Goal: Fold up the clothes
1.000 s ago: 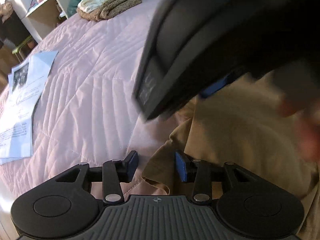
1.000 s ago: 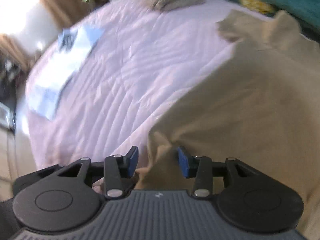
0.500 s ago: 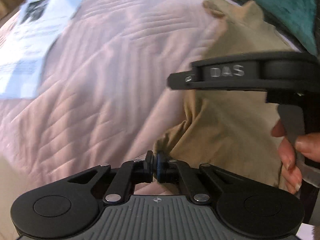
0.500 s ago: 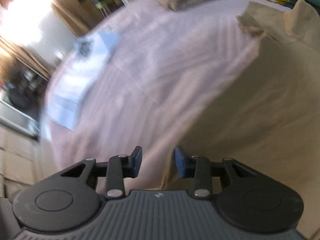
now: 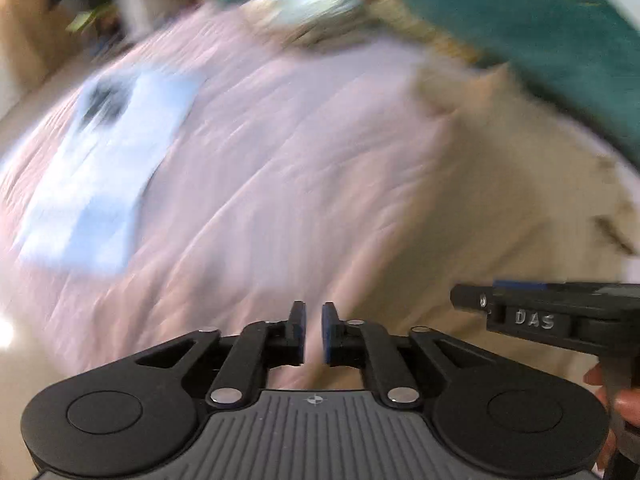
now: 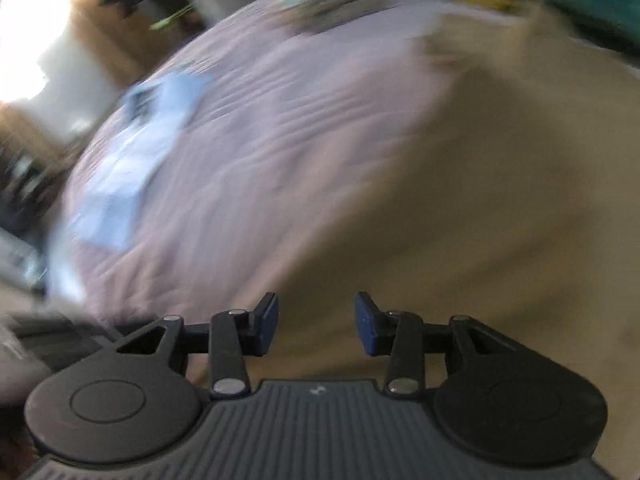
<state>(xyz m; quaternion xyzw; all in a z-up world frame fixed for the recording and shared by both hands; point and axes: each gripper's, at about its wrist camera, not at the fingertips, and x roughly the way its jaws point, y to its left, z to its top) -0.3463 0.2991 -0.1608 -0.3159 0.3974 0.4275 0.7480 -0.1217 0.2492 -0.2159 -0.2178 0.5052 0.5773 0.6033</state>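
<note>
Both views are smearing with motion blur, so fine detail is getting lost. The left gripper is showing its blue pads nearly together with a thin slit between, gripping nothing. The right gripper is standing spread wide, empty, over the tan garment. That garment is lying on the right side of the pink quilt, its long axis running away toward the teal fabric; its right edge is getting cut off. Left of it, bare quilt is stretching toward the blue-white papers. The far pile is blurring beyond recognition.
</note>
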